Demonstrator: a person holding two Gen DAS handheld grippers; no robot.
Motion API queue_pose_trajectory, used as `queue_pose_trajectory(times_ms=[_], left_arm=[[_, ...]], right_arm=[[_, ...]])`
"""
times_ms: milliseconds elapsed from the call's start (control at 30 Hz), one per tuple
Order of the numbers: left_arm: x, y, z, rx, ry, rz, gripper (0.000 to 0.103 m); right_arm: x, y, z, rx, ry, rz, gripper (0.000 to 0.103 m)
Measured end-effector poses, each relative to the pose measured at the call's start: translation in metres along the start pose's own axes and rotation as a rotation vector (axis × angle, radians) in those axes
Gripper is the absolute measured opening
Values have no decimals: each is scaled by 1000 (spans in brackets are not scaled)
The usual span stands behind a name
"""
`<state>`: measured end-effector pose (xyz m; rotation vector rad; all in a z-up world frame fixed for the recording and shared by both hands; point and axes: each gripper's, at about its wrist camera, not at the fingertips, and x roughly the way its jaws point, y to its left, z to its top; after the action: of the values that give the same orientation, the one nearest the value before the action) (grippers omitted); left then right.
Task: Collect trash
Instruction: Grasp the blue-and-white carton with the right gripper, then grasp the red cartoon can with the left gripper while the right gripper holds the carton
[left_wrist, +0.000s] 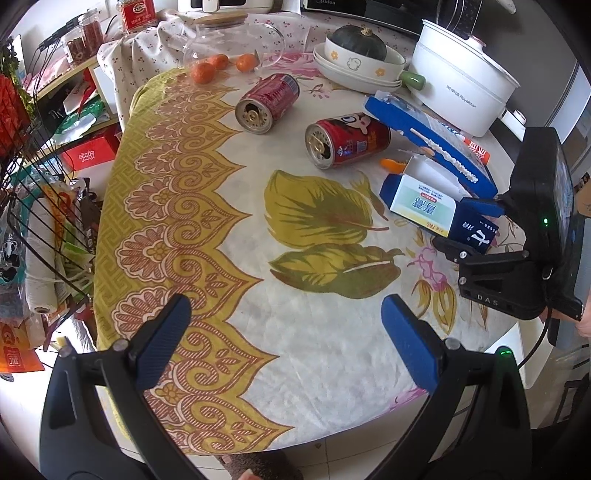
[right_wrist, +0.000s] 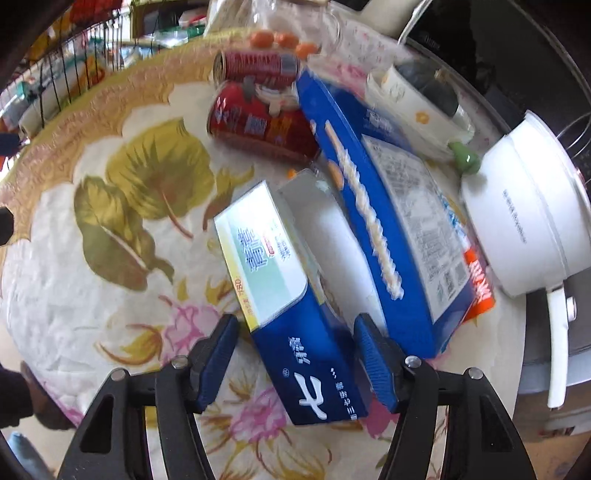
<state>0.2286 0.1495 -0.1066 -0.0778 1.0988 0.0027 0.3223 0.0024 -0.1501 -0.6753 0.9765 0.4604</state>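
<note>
Left wrist view: left claw (left_wrist: 286, 341) gapes empty over bare worktop (left_wrist: 317, 332). Two cans (left_wrist: 347, 138) lie at 12 o'clock, uncollected; worktop edge near at 9.

Right wrist view: right claw (right_wrist: 295, 354), half-open, straddles the toothpaste box (right_wrist: 291, 310); left pad not touching. Long box (right_wrist: 388, 221) crowds 2 o'clock; free room at 9.

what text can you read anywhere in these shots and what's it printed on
"Royalstar": side of the white cooking pot.
"Midea": dark appliance at the table's far edge.
"DAS": black body of the right gripper.
"180": yellow strip on the toothpaste box.
Large Chinese characters on that box, the long blue box, both red cans: fine print unreadable.
</note>
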Motion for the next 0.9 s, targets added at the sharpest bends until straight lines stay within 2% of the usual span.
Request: queue_pose_trajectory(times_ms=[33, 67, 100, 200, 433, 633, 767, 900], left_arm=[[0, 0, 0, 2, 1, 1, 102], [1, 0, 0, 3, 2, 2, 102], [1, 0, 0, 3, 3, 1, 102], [-1, -1, 0, -5, 1, -14, 102], [-6, -12, 1, -10, -8, -73, 102], [-5, -23, 11, 51, -46, -113, 102], [3, -23, 36, 109, -63, -101, 102], [21, -27, 67, 164, -68, -78, 102]], right_arm=[[-2, 0, -1, 12, -6, 2, 52], [-4, 1, -2, 16, -14, 2, 46], [-8, 1, -4, 20, -20, 11, 34], [-22, -1, -12, 66, -36, 70, 20], [-59, -13, -49, 227, -54, 212, 16], [-93, -29, -91, 351, -68, 217, 16], [-102, -50, -115, 425, -71, 202, 16], [-113, -82, -129, 516, -103, 223, 16]])
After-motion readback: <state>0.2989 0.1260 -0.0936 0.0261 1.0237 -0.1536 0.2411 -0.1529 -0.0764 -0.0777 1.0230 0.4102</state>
